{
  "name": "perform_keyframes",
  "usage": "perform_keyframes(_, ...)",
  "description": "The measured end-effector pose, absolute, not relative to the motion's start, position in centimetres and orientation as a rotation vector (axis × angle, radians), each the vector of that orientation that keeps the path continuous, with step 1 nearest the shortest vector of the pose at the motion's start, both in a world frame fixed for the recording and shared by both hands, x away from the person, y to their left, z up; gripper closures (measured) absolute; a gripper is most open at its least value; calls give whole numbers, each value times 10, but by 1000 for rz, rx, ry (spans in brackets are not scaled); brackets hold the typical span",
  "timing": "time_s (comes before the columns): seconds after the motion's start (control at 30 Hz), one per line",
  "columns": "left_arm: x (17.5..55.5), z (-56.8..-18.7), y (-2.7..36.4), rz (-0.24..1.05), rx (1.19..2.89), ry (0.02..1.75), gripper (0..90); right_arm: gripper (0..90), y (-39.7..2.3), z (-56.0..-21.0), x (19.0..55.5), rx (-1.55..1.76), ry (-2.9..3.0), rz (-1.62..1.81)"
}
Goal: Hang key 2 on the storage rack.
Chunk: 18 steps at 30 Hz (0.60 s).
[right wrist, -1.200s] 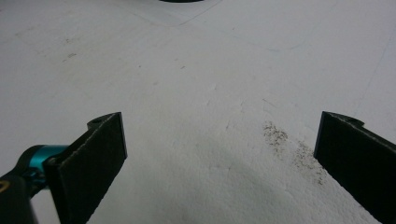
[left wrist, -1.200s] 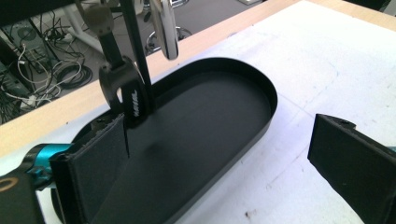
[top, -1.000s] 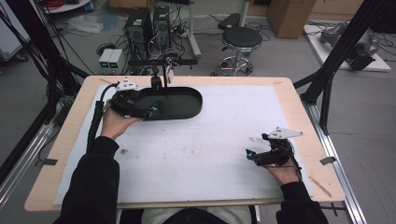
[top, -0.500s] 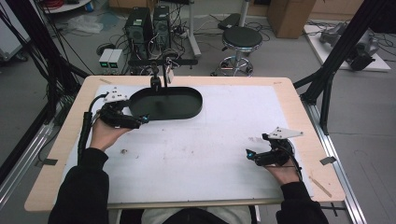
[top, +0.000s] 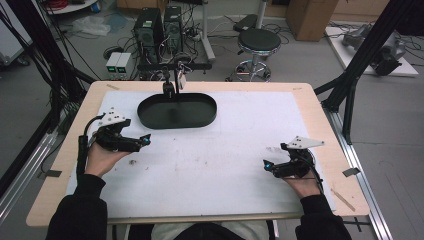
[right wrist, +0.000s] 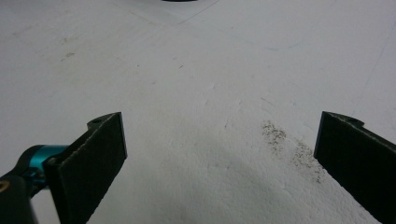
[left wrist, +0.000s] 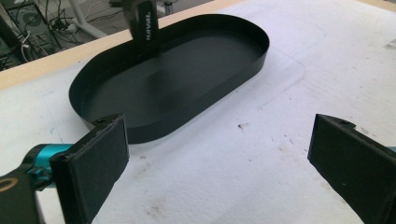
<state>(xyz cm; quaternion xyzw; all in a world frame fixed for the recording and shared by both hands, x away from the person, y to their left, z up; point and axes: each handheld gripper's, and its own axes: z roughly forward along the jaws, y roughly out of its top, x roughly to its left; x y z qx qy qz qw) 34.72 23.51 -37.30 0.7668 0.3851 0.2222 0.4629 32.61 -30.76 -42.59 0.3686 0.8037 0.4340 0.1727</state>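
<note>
Left gripper point(top: 145, 140) has withdrawn from the black oval tray point(top: 177, 111): a second ago it sat at the tray's left rim, now it hovers near the tray's left end, apart from it, fingers point(left wrist: 93, 170) spread with nothing between them. Right gripper point(top: 267, 165) is unchanged at the bench's point(top: 310, 95) right front, fingers point(right wrist: 91, 163) also spread. Tray stays at the bench's far centre on the white mat point(top: 240, 145), long axis running left-right, a black clamp point(left wrist: 142, 23) on its far rim.
</note>
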Motion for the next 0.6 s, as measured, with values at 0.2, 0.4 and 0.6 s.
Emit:
perform_keyframes(0.2, 334, -377, 236, 547, 1874, 931, 58, 16, -308, -426, 326, 1045, 2274, 1234)
perform_keyframes(0.4, 317, -389, 247, 557, 1841, 945, 57, 16, -308, -426, 326, 1044, 2275, 1233)
perform_keyframes(0.6, 306, -400, 261, 578, 1780, 953, 57, 16, -307, -427, 326, 1041, 2284, 1223)
